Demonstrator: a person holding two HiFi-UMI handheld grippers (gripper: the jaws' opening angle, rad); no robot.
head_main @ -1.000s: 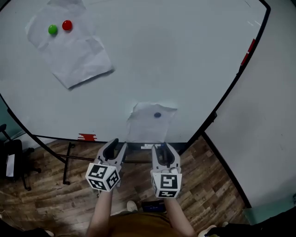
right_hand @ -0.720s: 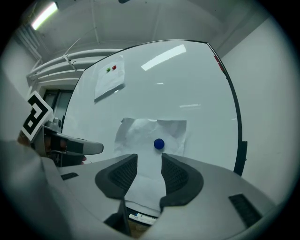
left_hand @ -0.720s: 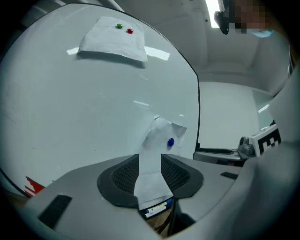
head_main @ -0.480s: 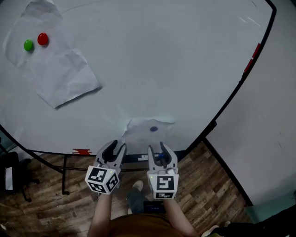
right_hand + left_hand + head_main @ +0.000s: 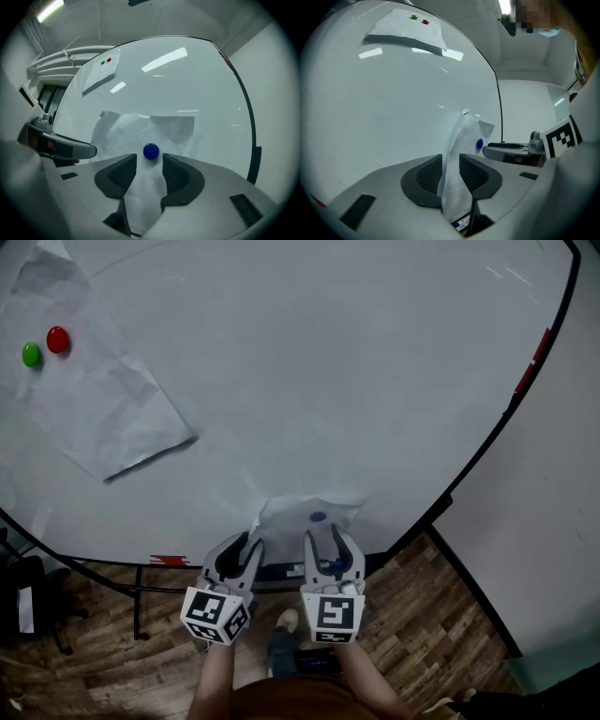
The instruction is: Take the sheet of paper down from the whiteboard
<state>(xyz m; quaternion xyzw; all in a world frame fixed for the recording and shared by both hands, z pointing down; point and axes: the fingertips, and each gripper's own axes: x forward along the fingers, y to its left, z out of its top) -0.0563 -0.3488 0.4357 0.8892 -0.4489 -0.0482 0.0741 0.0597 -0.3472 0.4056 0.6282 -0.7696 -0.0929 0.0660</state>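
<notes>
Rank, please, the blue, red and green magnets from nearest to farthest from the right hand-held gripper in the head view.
1. Blue magnet, just ahead of the right hand-held gripper (jaws opening, sheet between them).
2. Red magnet, far upper left.
3. Green magnet, just beyond it.

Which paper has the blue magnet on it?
The small crumpled paper at the whiteboard bottom edge carries the blue magnet. The bigger paper, upper left, has a red magnet and a green magnet.

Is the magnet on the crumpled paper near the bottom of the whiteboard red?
No, the magnet on the crumpled sheet of paper is blue; the red magnet sits on the other sheet, higher up.
</notes>
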